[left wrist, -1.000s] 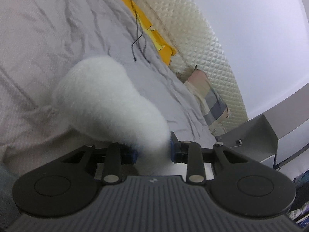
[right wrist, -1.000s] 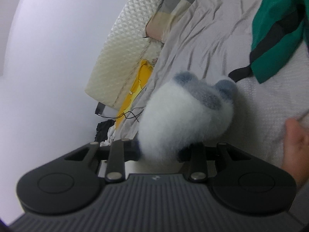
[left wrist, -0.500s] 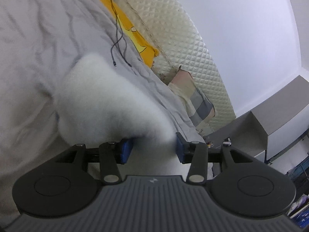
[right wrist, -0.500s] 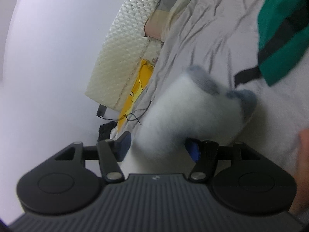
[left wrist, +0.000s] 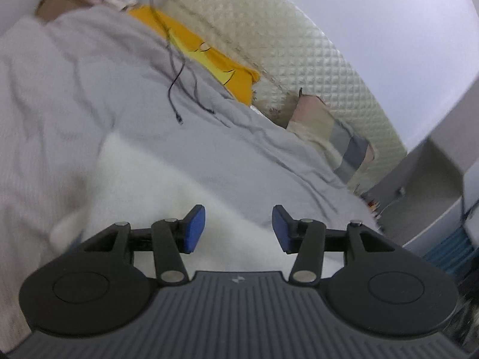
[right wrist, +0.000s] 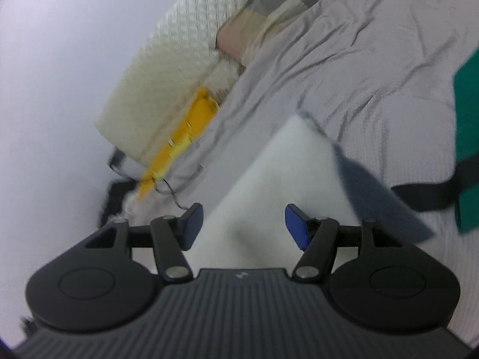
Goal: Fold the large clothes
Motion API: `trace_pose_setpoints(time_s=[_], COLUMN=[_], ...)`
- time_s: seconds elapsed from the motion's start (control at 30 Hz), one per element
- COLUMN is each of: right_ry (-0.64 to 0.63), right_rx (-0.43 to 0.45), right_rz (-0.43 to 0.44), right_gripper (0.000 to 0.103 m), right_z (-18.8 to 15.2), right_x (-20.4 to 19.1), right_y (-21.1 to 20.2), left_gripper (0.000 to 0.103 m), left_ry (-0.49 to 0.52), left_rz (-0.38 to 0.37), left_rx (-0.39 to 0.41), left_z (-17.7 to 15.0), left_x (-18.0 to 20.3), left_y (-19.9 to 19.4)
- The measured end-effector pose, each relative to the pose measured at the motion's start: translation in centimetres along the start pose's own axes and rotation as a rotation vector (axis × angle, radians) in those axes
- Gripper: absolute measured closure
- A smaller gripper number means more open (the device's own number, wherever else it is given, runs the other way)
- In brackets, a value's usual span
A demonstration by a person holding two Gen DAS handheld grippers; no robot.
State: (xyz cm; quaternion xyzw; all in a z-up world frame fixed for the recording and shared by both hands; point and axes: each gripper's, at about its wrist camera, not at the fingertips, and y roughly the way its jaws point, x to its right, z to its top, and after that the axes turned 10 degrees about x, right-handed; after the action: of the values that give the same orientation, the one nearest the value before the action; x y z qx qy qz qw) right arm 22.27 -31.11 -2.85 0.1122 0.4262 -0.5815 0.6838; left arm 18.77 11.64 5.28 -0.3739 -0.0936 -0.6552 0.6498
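On the bed (left wrist: 89,95), a white fleece (left wrist: 155,185) is lying just ahead of both grippers, left (left wrist: 238,229) and right (right wrist: 244,226), jaws apart and holding nothing. It is looking soft, light and floppy; pinching the grey-edged corners (right wrist: 374,185) seems safest.

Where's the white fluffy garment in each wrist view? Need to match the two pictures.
Left wrist: white fluffy garment lies on the grey bedsheet, centre-left, reaching down between the open left tongs.
Right wrist: same garment, centre, with a grey trim on its right side, running down between the open right tongs.
Shared landmark: the yellow cloth beside the quilted cream headboard.
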Motion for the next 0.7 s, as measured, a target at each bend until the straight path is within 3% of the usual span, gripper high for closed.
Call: trace_pose_setpoints(time_s=[0.4, 0.53, 0.7], right_ry=[-0.42, -0.498, -0.494], right_rx=[-0.064, -0.087, -0.093], right_rz=[-0.09, -0.092, -0.077], right_gripper=[0.041, 0.04, 0.039], right_z=[-2.3, -2.9, -2.9], right_x=[-0.8, -0.2, 0.6], right_y=[7.3, 9.5, 10.5], left_gripper=[0.047, 0.047, 0.047], left_ry=[0.294, 0.334, 0.368], left_rz=[0.146, 0.168, 0.188], left_rx=[-0.071, -0.115, -0.103], left_z=[-2.4, -3.3, -4.0], left_x=[-1.1, -2.2, -2.3], left_y=[9.1, 11.7, 12.7])
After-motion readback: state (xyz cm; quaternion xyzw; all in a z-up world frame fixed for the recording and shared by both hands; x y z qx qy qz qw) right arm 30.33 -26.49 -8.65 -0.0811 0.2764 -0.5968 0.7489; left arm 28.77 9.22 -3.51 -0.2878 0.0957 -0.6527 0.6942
